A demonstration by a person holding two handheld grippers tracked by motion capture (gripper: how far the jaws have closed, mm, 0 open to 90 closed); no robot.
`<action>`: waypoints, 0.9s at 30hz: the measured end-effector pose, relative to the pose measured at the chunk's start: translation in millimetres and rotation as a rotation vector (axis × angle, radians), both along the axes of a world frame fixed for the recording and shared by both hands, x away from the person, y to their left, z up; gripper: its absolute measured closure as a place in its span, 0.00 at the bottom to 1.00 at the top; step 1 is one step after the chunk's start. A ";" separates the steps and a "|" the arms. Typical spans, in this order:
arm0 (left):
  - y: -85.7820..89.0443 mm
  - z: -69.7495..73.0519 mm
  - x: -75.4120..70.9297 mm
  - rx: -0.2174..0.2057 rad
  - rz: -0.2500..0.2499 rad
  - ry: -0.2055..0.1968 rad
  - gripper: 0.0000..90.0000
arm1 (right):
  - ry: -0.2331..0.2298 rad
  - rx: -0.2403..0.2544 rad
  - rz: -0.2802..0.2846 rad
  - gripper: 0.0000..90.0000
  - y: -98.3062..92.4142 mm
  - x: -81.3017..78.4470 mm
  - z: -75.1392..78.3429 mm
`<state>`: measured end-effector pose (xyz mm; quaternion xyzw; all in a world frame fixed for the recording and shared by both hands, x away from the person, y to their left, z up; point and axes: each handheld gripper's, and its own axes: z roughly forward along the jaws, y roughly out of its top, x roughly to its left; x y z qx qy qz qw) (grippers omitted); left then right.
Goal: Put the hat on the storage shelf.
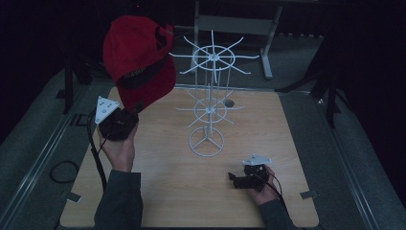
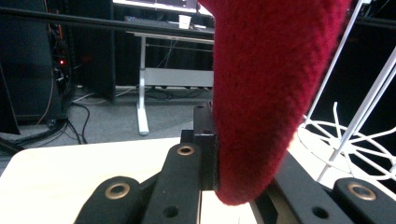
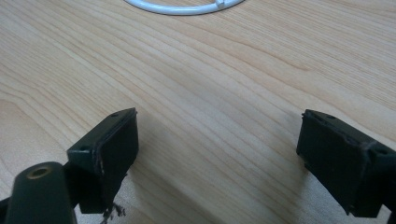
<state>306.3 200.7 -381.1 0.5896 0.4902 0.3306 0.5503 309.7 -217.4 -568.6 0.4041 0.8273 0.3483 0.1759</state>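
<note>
Cap: a red cap (image 1: 139, 60) is held up in the air at the left side of the table, above the table's far left corner in the high view. It has a dark band along the inside edge. In the left gripper view the red cloth (image 2: 268, 93) hangs down from the top and comes between the jaws.

Left gripper: the left gripper (image 1: 125, 114) is raised in the person's left hand (image 1: 118, 148) and points up and away from the person. Its jaws are clamped on the lower edge of the cap. The grey three-cornered plate sits on its top, and a black cable trails down from it to the table edge.

Right gripper: the right gripper (image 1: 234, 179) lies low on the table near the front right, in the person's right hand (image 1: 261, 189), and points to the left. In the right gripper view its two black jaws stand wide apart with nothing between them, just bare wood.

Rack: a white wire rack (image 1: 210, 103) stands upright in the middle of the table. It has a ring base, a thin centre pole and two wheels of spokes, one high and one lower. The cap is just beside the upper wheel, at its left; whether they touch, I cannot tell. A part of the ring base (image 3: 187, 5) is seen at the top of the right gripper view.

Table: a light wood table (image 1: 163, 191) with rounded corners, on a grey floor.

Background: a white desk frame (image 2: 142, 93) stands behind the table.
</note>
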 end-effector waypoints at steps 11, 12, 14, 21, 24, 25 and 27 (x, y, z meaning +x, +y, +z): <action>0.3 4.4 -9.0 -0.003 -0.014 -0.019 0.95 | 0.000 0.000 0.000 0.14 0.0 0.0 0.0; 0.5 4.7 -9.8 -0.001 -0.015 -0.020 0.95 | 0.000 0.000 0.000 0.14 0.0 0.0 0.0; 0.0 5.1 -11.7 -0.004 -0.015 -0.024 0.95 | 0.000 0.000 0.000 0.14 0.0 0.0 0.0; -0.6 7.0 -18.9 0.011 -0.028 -0.027 0.95 | 0.000 0.000 0.000 0.14 0.0 0.0 0.0; -1.6 7.4 -21.9 0.015 -0.035 -0.029 0.95 | -0.001 0.000 0.001 0.14 -0.1 0.1 0.0; -1.6 7.4 -21.9 0.015 -0.035 -0.029 0.95 | -0.001 0.000 0.001 0.14 -0.1 0.1 0.0; -2.0 6.7 -22.4 0.021 -0.038 -0.030 0.95 | 0.000 0.000 0.000 0.14 0.0 0.0 0.0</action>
